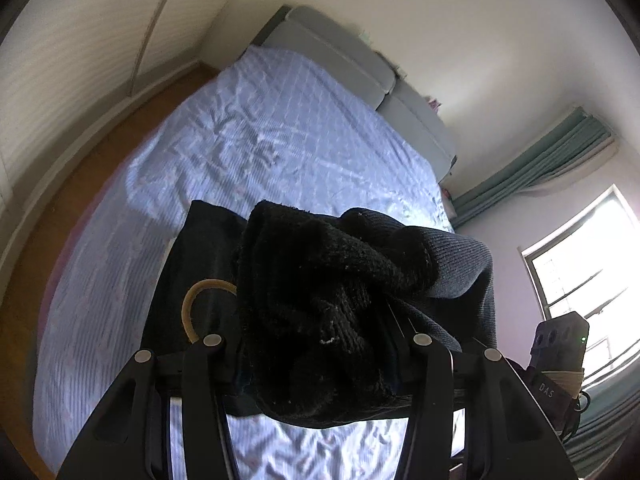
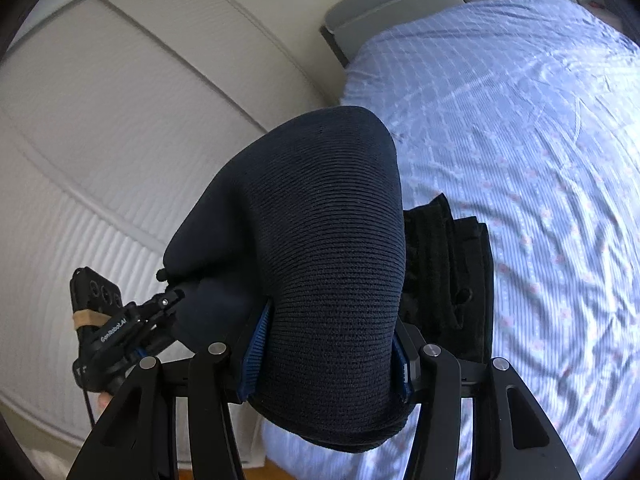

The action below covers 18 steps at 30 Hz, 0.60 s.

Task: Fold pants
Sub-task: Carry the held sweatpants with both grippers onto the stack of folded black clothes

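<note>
The dark knit pants [image 1: 332,292] hang bunched over my left gripper [image 1: 316,360], which is shut on them; its fingertips are hidden by the fabric. In the right wrist view the navy ribbed pants [image 2: 320,260] drape over my right gripper [image 2: 326,360], which is shut on them, blue finger pads [image 2: 256,348] showing at the cloth's sides. Both grippers hold the pants lifted above the bed. The left gripper also shows in the right wrist view [image 2: 120,332], and the right gripper's body shows in the left wrist view [image 1: 560,356].
The bed with a light blue checked sheet [image 1: 248,152] lies below, with a grey headboard [image 1: 360,68] at its far end. White wardrobe doors [image 2: 100,120] stand to the left, a window [image 1: 592,256] with green curtains to the right. Wooden floor [image 1: 92,172] runs beside the bed.
</note>
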Available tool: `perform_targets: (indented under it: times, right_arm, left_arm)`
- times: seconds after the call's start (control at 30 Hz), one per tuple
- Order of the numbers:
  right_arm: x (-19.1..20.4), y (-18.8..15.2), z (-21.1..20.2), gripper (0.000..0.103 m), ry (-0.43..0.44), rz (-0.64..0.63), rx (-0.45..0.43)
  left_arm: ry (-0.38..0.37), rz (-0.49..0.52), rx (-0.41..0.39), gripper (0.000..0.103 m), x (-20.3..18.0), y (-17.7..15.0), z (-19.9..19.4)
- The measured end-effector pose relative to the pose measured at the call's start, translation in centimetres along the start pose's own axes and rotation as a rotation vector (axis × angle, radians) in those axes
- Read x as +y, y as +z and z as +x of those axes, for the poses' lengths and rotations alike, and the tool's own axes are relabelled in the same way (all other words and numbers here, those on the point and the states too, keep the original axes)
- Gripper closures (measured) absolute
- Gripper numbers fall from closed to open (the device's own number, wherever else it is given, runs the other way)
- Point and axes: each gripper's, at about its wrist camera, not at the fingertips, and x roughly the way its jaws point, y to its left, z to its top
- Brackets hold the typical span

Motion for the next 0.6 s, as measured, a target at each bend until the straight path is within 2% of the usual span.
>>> perform_targets:
  times: [0.17, 0.37, 0.6]
  right_arm:
    - [-2.3, 2.1, 5.1, 0.05, -0.031, 0.055, 0.071]
    - [-5.7, 2.8, 10.1, 0.05, -0.075, 0.119, 0.133]
    - [-7.4, 2.6, 12.7, 0.05, -0.156, 0.11, 0.189]
  left_arm:
    - [0.024, -0.034, 0.081, 0.055, 3.2, 2.0, 5.3]
    - [0.057, -0.057, 0.167, 0.055, 6.2, 3.0, 10.4]
    - [0.098, -0.047, 0.267, 0.055, 8.4, 2.1, 14.7]
